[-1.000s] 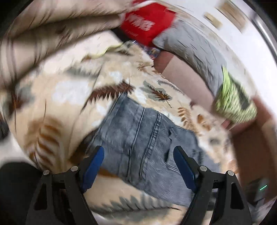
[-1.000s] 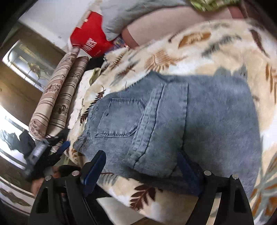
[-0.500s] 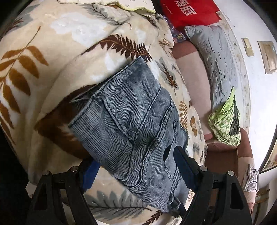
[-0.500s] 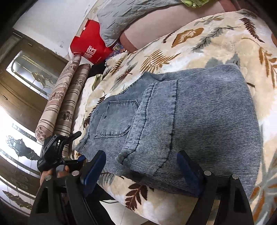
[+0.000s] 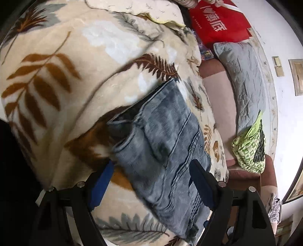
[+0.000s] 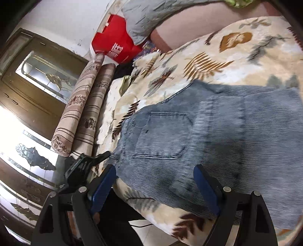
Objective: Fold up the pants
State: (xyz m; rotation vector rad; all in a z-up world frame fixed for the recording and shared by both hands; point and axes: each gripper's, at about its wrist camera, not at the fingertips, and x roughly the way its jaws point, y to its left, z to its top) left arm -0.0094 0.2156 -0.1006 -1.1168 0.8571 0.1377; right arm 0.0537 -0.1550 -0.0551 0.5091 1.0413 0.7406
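The pants [image 6: 198, 147] lie folded on the blanket [image 6: 236, 62], near its front edge. Behind the blanket, a pillow [image 6: 149, 17] leans beside a bag [image 6: 113, 43]. Left of the blanket lie 2 bolsters [image 6: 79, 113], side by side, with a cabinet [image 6: 28, 85] beyond them.

A home living room is indicated: a sofa [image 5: 217, 98] draped with a leaf-print blanket [image 5: 56, 79] at centre, a grey cushion [image 5: 244, 79] at right, a wooden cabinet [image 6: 28, 90] at left.
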